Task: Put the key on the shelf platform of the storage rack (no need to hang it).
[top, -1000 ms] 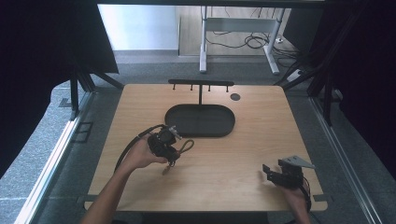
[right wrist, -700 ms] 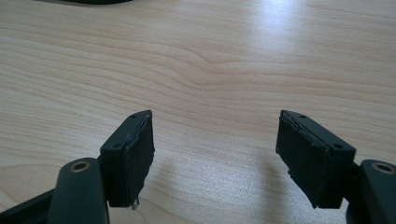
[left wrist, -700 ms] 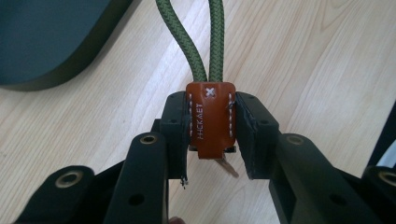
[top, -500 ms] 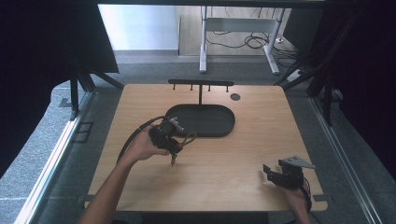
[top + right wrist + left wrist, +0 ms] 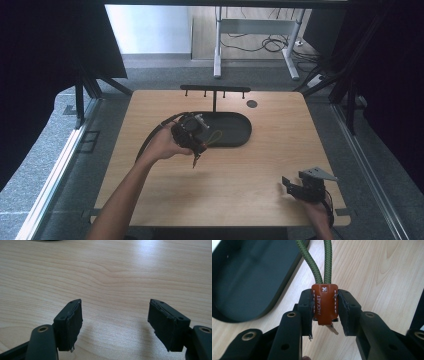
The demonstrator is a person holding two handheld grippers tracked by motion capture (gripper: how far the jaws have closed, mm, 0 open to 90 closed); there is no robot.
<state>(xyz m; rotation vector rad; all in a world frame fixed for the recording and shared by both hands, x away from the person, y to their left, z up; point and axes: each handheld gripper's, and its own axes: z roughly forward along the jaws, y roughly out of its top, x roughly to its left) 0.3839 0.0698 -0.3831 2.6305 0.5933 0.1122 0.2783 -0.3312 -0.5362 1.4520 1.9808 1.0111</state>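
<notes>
My left gripper hangs above the table at the near left end of the dark oval tray, shut on a brown leather key fob. In the left gripper view the jaws pinch the fob from both sides. A green cord loop runs from the fob away from the jaws, toward the tray, and a metal key tip pokes out beneath. In the high view the key dangles under the gripper. My right gripper rests near the table's front right corner, open, with bare wood between its pads.
A black rack with several small hooks stands on a post at the tray's far edge. A round dark cable hole sits in the tabletop to the rack's right. Dark curtains and frame legs flank the table.
My left gripper has carried the key fob to the right and farther from the person, up to the tray's near left end. The right gripper has stayed still.
</notes>
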